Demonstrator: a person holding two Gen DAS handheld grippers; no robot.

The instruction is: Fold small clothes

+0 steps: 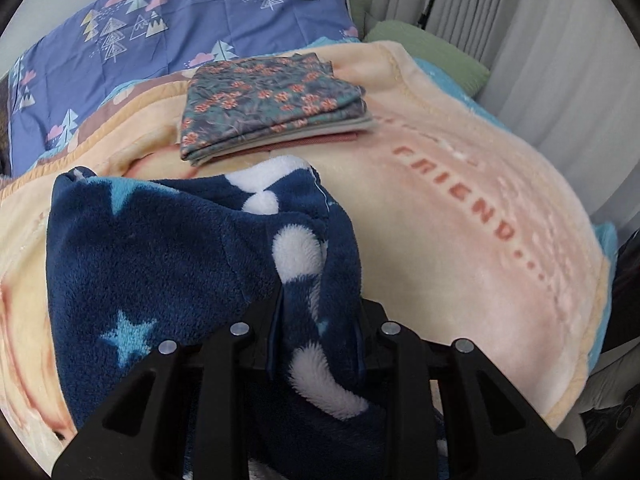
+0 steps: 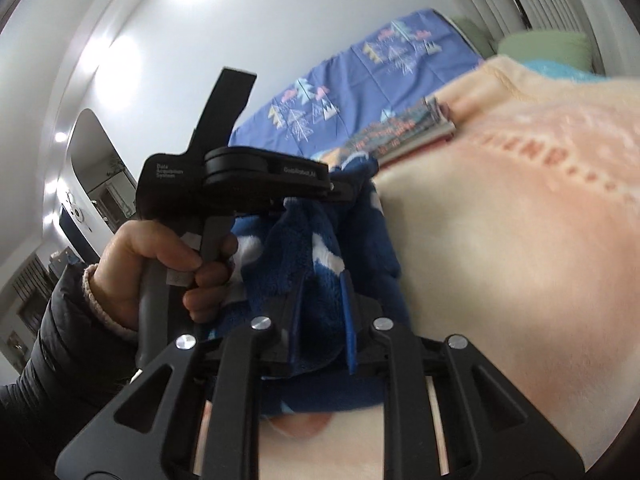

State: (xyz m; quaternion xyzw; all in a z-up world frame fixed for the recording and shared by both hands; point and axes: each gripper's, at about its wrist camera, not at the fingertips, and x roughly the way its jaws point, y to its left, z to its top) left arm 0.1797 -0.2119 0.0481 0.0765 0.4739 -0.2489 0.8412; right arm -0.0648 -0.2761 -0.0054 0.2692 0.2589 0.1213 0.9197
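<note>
Left hand-held gripper (image 1: 318, 312) angled steeply down over the bed, jaws clamped on a bunched fold of the navy fleece garment (image 1: 168, 256) with stars and white patches. Right hand-held gripper (image 2: 322, 304) tilted shallowly, jaws clamped on another edge of the same fleece. Garment hangs between the two, draped over the peach blanket (image 1: 460, 240). Person's left hand (image 2: 160, 256) wraps the other gripper's handle, dark puffy sleeve (image 2: 52, 344) cut off at frame edge. Folded floral stack (image 1: 272, 104) lies beyond. Right view blurred; lettering on blanket partly unreadable.
</note>
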